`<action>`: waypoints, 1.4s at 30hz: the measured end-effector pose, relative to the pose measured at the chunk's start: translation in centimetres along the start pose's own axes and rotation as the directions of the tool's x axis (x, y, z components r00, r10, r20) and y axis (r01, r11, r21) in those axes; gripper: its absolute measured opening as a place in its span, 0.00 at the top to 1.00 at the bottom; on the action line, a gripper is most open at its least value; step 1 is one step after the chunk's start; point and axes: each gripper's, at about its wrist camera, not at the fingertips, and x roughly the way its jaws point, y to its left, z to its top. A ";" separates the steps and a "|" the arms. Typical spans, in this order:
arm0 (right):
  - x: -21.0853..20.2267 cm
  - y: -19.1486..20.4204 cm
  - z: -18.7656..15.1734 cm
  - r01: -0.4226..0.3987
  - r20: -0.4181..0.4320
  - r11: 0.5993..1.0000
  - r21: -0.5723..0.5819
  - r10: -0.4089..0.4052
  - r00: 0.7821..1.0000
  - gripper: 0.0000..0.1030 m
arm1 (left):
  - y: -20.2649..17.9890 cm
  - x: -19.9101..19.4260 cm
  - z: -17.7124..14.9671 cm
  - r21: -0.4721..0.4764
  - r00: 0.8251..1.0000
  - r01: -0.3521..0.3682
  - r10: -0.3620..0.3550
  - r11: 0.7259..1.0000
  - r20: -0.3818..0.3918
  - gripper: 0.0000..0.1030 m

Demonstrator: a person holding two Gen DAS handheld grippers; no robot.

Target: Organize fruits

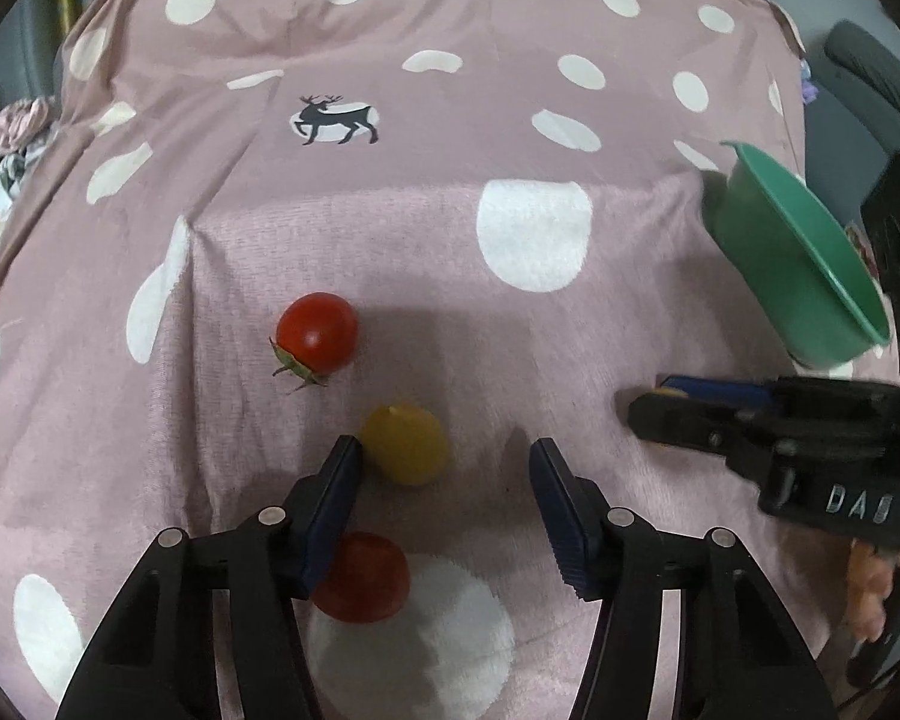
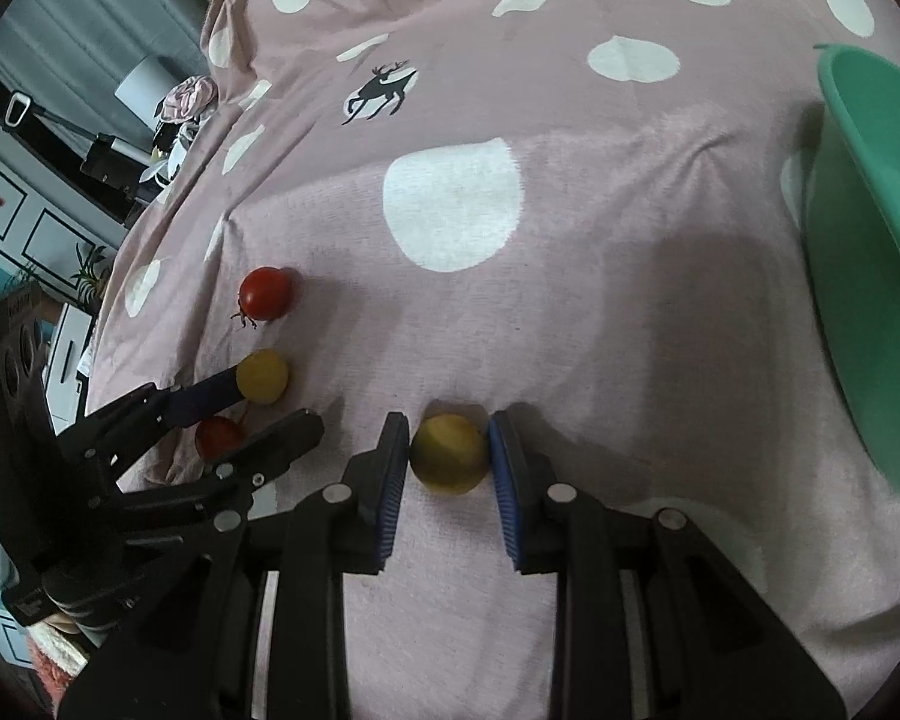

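green bowl (image 2: 870, 276) cut off at right edge, red tomato (image 1: 363, 579) part-hidden

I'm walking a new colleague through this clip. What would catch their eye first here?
Probably the right gripper closed on a yellow tomato low on the pink polka-dot cloth, with the big green bowl at the right edge. Left of it, the left gripper stands open beside another yellow tomato, between two red tomatoes: one with a green stem farther off, one partly under its finger.
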 end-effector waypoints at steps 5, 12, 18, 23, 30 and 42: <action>0.0 -0.2 0.0 -0.006 0.001 1.000 0.000 0.006 1.000 0.73 | 0.9 0.2 0.7 -0.042 0.999 -0.030 0.031 0.999 0.018 0.65; -0.1 -0.4 -0.2 -0.023 -0.003 1.000 0.007 0.023 1.000 0.73 | 0.6 0.1 0.5 -0.016 0.998 -0.053 0.053 0.998 0.022 0.73; -0.2 -0.3 -0.3 -0.023 0.002 1.000 -0.008 0.023 1.000 0.73 | 1.9 -0.2 0.3 -0.085 0.998 -0.042 0.045 0.995 0.036 0.73; -0.2 -0.2 -0.4 -0.022 0.003 1.000 -0.005 0.022 1.000 0.74 | 1.8 -1.1 0.2 -0.081 0.995 -0.054 0.061 0.995 0.075 0.73; -0.2 -0.1 -0.3 -0.025 -0.002 1.000 0.007 0.025 1.000 0.74 | 1.0 -2.0 -0.6 -0.033 0.993 -0.071 0.073 0.997 0.092 0.73; -3.3 -1.7 -0.8 -0.059 0.066 0.998 0.025 0.057 0.996 0.74 | -2.0 -3.1 -0.3 0.004 0.989 -0.010 0.010 1.000 0.145 0.73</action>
